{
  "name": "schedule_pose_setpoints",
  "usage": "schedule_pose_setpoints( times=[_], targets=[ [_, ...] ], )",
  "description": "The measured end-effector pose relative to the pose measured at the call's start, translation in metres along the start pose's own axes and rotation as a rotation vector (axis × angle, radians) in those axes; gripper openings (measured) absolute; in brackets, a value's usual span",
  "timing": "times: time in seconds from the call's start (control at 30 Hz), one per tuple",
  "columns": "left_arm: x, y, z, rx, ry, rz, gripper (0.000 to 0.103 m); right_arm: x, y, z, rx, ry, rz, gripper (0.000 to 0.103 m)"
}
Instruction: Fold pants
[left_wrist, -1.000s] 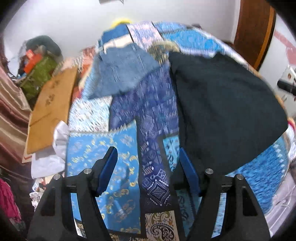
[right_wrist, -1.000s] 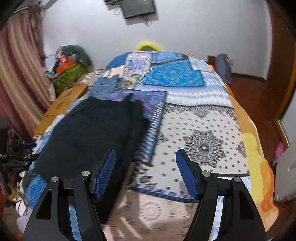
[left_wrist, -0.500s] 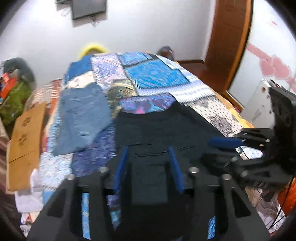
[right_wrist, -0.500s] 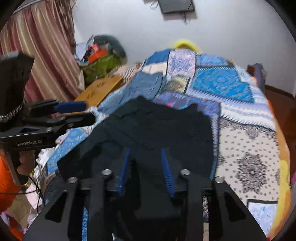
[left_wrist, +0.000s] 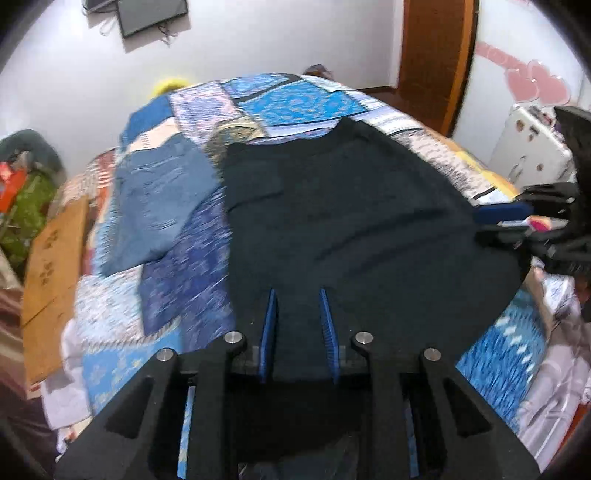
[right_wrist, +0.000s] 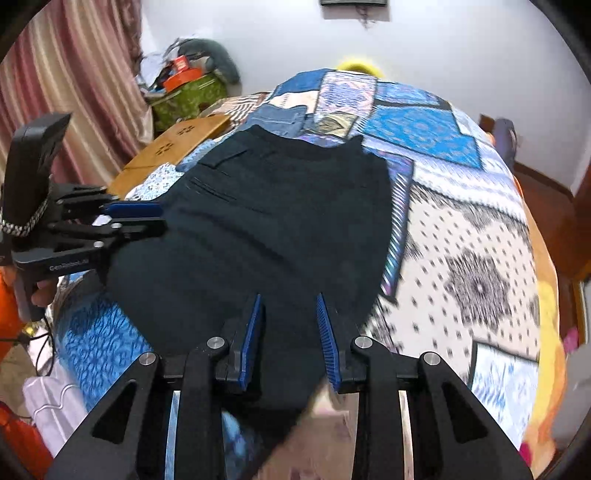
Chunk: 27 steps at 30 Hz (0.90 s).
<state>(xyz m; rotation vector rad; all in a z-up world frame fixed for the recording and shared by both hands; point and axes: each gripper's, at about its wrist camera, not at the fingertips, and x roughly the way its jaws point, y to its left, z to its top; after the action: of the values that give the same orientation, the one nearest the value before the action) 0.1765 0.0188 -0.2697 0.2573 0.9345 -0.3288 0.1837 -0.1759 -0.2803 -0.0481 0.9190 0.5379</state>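
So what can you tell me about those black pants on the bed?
The black pants are dark, soft-looking cloth, spread nearly flat on the patchwork bedspread, with a few creases. A flap pocket and a slit pocket show near the far end. Blue jeans lie beyond the far left corner. The left gripper and the right gripper are each closing their blue fingers on the near edge of the cloth, which sits between them.

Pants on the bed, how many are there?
2. The dark pants lie spread in the middle of the patchwork bedspread, near both grippers. The blue jeans lie beside them, nearer the bed's far left edge. More could be hidden underneath.
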Motion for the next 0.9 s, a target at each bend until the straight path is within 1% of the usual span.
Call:
schedule_pose_setpoints(
  times=[0.03, 0.1, 0.17, 0.2, 0.23, 0.27, 0.3, 0.33, 0.4, 0.43, 0.47, 0.5, 0.57, 0.63, 0.67, 0.77, 0.87, 0.9],
  targets=[
    [-0.005, 0.004, -0.005, -0.018, -0.003, 0.01, 0.031, -0.005, -0.001, -0.003, 0.014, -0.005, -0.009, 0.026],
    [-0.009, 0.015, -0.012, -0.053, 0.004, 0.028, 0.035, -0.011, -0.009, -0.01, 0.034, -0.005, -0.065, 0.028],
    [-0.011, 0.029, -0.02, -0.092, 0.025, 0.059, 0.043, -0.019, -0.018, -0.016, 0.076, -0.011, -0.055, 0.03],
    [-0.011, 0.035, -0.022, -0.114, 0.035, 0.056, 0.046, -0.022, -0.024, -0.019, 0.098, -0.01, -0.06, 0.03],
    [-0.012, 0.043, -0.023, -0.141, 0.043, 0.065, 0.047, -0.025, -0.026, -0.02, 0.105, -0.006, -0.083, 0.032],
    [-0.013, 0.05, -0.022, -0.152, 0.056, 0.112, 0.046, -0.027, -0.029, -0.021, 0.099, 0.007, -0.133, 0.032],
    [-0.014, 0.053, -0.022, -0.152, 0.063, 0.143, 0.046, -0.028, -0.032, -0.022, 0.089, 0.016, -0.176, 0.032],
    [-0.018, 0.059, -0.019, -0.16, 0.057, 0.157, 0.046, -0.032, -0.036, -0.022, 0.096, 0.012, -0.185, 0.032],
    [-0.026, 0.068, -0.013, -0.192, 0.035, 0.13, 0.046, -0.038, -0.042, -0.021, 0.126, -0.004, -0.172, 0.034],
    [-0.03, 0.071, -0.008, -0.209, 0.021, 0.113, 0.047, -0.041, -0.044, -0.018, 0.139, -0.013, -0.165, 0.039],
    [-0.033, 0.07, -0.002, -0.21, 0.01, 0.1, 0.05, -0.044, -0.045, -0.013, 0.146, -0.028, -0.161, 0.047],
    [-0.034, 0.068, 0.004, -0.206, -0.001, 0.087, 0.053, -0.046, -0.044, -0.01, 0.147, -0.044, -0.158, 0.051],
    [-0.032, 0.062, 0.016, -0.194, -0.018, 0.067, 0.075, -0.048, -0.04, -0.001, 0.149, -0.084, -0.144, 0.065],
    [-0.026, 0.055, 0.028, -0.185, -0.029, 0.028, 0.078, -0.045, -0.037, 0.006, 0.152, -0.103, -0.122, 0.071],
    [-0.021, 0.053, 0.032, -0.18, -0.018, 0.011, 0.079, -0.041, -0.035, 0.012, 0.154, -0.105, -0.103, 0.073],
    [0.004, 0.046, 0.043, -0.161, 0.041, -0.028, 0.079, -0.022, -0.034, 0.018, 0.156, -0.081, -0.075, 0.074],
    [0.032, 0.042, 0.045, -0.155, 0.111, -0.051, 0.079, 0.002, -0.037, 0.02, 0.178, -0.032, -0.033, 0.074],
    [0.044, 0.042, 0.046, -0.163, 0.148, -0.057, 0.079, 0.009, -0.04, 0.019, 0.191, -0.013, -0.016, 0.074]
  ],
)
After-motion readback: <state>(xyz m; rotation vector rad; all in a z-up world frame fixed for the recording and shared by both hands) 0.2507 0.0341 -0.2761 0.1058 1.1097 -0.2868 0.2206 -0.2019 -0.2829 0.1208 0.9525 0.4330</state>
